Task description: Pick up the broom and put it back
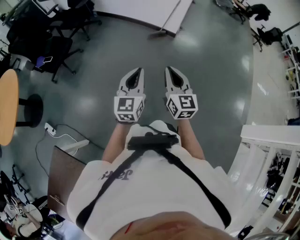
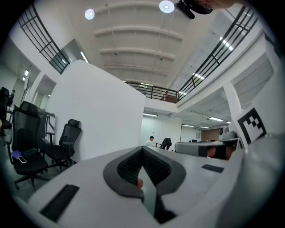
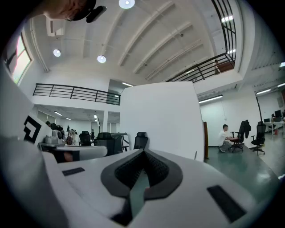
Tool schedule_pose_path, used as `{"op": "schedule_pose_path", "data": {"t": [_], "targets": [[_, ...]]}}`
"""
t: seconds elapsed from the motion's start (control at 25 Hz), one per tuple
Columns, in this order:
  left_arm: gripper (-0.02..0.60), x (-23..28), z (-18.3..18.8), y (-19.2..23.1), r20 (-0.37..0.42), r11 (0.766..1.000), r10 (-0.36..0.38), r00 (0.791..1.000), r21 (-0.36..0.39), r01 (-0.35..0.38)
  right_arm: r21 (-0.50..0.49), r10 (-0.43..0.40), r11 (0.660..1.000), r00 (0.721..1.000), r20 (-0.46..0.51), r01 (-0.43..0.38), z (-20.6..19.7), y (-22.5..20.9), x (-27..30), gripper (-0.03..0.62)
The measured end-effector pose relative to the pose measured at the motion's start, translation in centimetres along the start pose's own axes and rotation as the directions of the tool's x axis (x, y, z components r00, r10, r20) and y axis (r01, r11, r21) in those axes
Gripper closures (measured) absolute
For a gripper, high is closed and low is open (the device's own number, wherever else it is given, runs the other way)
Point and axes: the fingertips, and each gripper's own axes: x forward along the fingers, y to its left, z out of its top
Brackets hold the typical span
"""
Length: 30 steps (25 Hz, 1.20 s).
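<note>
The grey floor (image 1: 93,93) ahead of you is open. A white partition (image 1: 140,9) stands across it at 12 o'clock. Office chairs (image 1: 61,47) crowd the 10 o'clock side, and a round wooden table (image 1: 7,105) sits at 9.

You hold the left gripper (image 1: 138,71) and the right gripper (image 1: 168,70) level, side by side, pointing at the partition. Each has its jaws pressed together with nothing between them.

What I take for the broom (image 1: 160,32) is well away at 12 o'clock, its head on the floor at the partition's foot, and neither gripper touches it.

Risks from here:
- With the jaws together you would only knock the handle, and a leaning broom would likely slide and fall. Spread them before you reach in.
- A power strip (image 1: 49,128) with a loose cable lies at 8 o'clock and could catch a foot if you step back.

The head view shows the broom's head on the floor, but the handle is hard to make out there. The right gripper view shows a thin stick (image 3: 195,156) leaning at the partition's right edge, probably that handle. The left gripper view shows no broom at all.
</note>
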Motion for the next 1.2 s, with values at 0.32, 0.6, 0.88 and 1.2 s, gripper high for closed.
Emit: {"op": "schedule_pose_path", "data": {"t": [0.32, 0.6, 0.88, 1.2], "targets": [[0.571, 0.7, -0.5, 3.8, -0.002, 0.999, -0.005, 1.000, -0.038, 0.005, 0.003, 0.008, 1.000, 0.999, -0.044, -0.008, -1.6, 2.3, 3.1, 0.588], [0.571, 4.1, -1.2, 8.2, -0.020, 0.997, 0.069, 0.997, -0.020, -0.070, 0.110, 0.090, 0.990, 0.995, -0.040, -0.085, -3.2, 1.3, 9.9, 0.588], [0.571, 9.4, -0.3, 17.8, -0.053, 0.983, 0.183, 0.982, 0.035, -0.181, 0.143, 0.192, 0.971, 0.981, 0.015, -0.192, -2.0, 2.2, 22.6, 0.589], [0.571, 22.0, 1.1, 20.8, -0.039, 0.995, 0.095, 0.995, 0.027, -0.094, 0.151, 0.142, 0.978, 0.989, 0.039, -0.146, -0.7, -4.2, 31.8, 0.588]]}}
